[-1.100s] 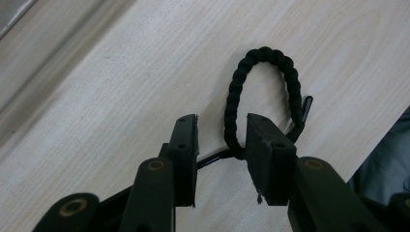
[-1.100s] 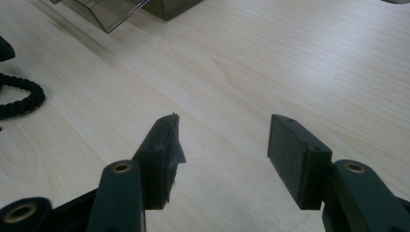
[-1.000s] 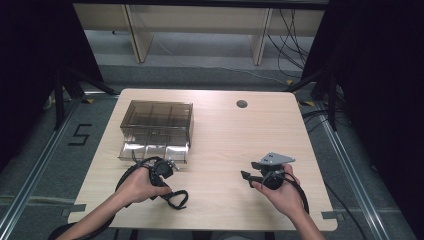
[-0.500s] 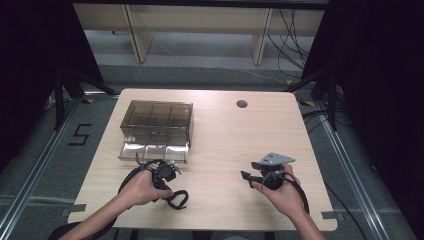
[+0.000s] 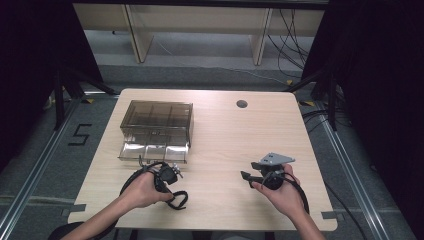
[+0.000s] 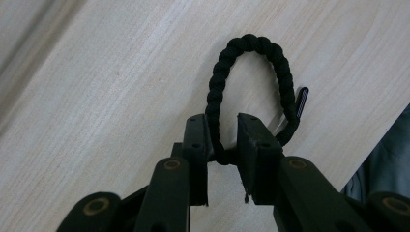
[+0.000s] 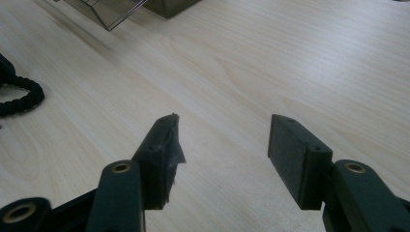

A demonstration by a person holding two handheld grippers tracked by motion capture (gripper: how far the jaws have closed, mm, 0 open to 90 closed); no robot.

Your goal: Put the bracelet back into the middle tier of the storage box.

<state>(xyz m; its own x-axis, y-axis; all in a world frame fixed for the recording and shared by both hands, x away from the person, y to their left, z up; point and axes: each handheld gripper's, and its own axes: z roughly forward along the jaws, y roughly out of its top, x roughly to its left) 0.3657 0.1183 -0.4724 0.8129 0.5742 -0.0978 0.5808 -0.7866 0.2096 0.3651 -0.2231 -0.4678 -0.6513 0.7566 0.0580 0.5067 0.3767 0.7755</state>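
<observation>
A black braided bracelet (image 6: 251,41) lies as a loop on the light wooden table (image 5: 225,130), near its front left (image 5: 179,197). My left gripper (image 6: 223,130) points down at it with one strand between the jaws. The strand lies against the left pad (image 6: 200,140), and a sliver of table shows between it and the right pad. These jaws have just been closing. The left gripper (image 5: 167,180) sits under the person's left hand. My right gripper (image 7: 222,140) stands open over bare wood at the front right (image 5: 247,176), nothing between its pads.
A smoked clear drawer box (image 5: 157,120) stands at the left middle of the table, its front drawer (image 5: 154,150) pulled out toward the left hand. A round cable hole (image 5: 242,104) sits near the far edge. Gripper cables trail off the front edge.
The left hand and its gripper have edged slightly right over the bracelet. The right hand has stayed put.
</observation>
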